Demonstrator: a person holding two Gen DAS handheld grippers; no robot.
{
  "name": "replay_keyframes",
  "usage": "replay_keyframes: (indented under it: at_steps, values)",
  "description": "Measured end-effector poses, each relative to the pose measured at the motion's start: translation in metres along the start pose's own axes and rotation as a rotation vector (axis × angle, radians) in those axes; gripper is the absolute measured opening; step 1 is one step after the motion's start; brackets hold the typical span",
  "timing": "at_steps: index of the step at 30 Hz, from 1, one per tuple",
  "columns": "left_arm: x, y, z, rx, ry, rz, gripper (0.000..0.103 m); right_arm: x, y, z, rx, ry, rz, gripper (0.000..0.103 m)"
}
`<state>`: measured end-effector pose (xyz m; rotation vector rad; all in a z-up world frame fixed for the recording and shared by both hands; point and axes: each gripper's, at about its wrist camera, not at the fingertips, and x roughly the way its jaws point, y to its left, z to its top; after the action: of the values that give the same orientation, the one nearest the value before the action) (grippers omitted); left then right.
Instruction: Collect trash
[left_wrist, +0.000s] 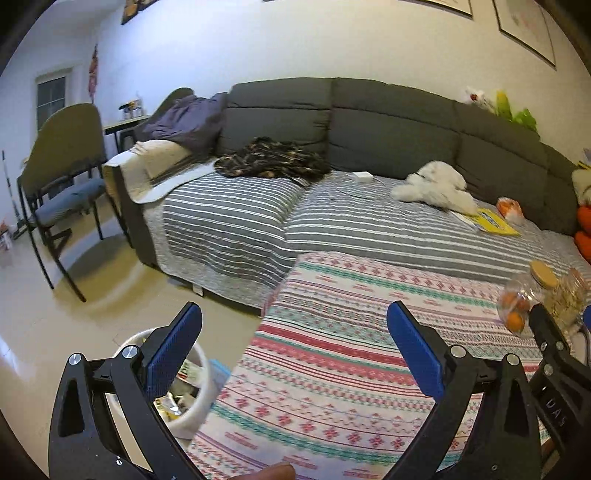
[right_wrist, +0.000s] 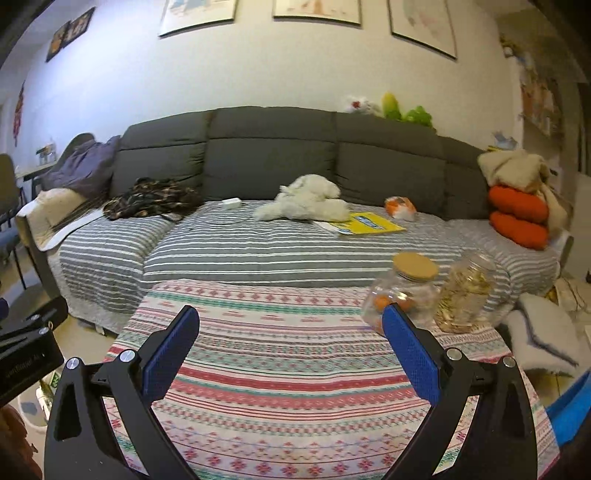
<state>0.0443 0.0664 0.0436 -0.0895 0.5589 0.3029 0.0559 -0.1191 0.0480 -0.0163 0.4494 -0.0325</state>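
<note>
A white round bin (left_wrist: 201, 397) holding wrappers and scraps stands on the floor at the left edge of a table covered with a patterned cloth (left_wrist: 332, 369). My left gripper (left_wrist: 295, 325) is open over the table's left side, its left finger (left_wrist: 173, 354) above the bin, nothing between the pads. My right gripper (right_wrist: 290, 328) is open over the cloth (right_wrist: 288, 369), empty. Its right finger (right_wrist: 410, 350) overlaps a clear jar with a cork lid (right_wrist: 402, 291) holding orange items. A second jar (right_wrist: 465, 291) with pale pieces stands beside it.
A grey sofa with a striped cover (right_wrist: 258, 251) lies behind the table, carrying a white plush (right_wrist: 306, 199), a yellow book (right_wrist: 369, 223), dark clothing (right_wrist: 147, 197) and orange cushions (right_wrist: 517, 214). A chair (left_wrist: 62, 177) stands at the left. White padding (right_wrist: 543, 332) lies on the floor at the right.
</note>
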Motion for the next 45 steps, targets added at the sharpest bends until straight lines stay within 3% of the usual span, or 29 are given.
replay_keyframes:
  at_steps: [8, 24, 45]
  values:
    - [0.011, -0.034, -0.007, 0.059, 0.016, -0.035, 0.096, 0.012, -0.039, -0.017, 0.076, 0.012, -0.035, 0.096]
    - [0.021, -0.080, -0.016, 0.114, 0.028, -0.102, 0.096, 0.020, -0.067, -0.027, 0.049, 0.016, -0.099, 0.096]
    - [0.012, -0.086, -0.016, 0.130, 0.007, -0.133, 0.096, 0.013, -0.076, -0.026, 0.095, 0.001, -0.104, 0.096]
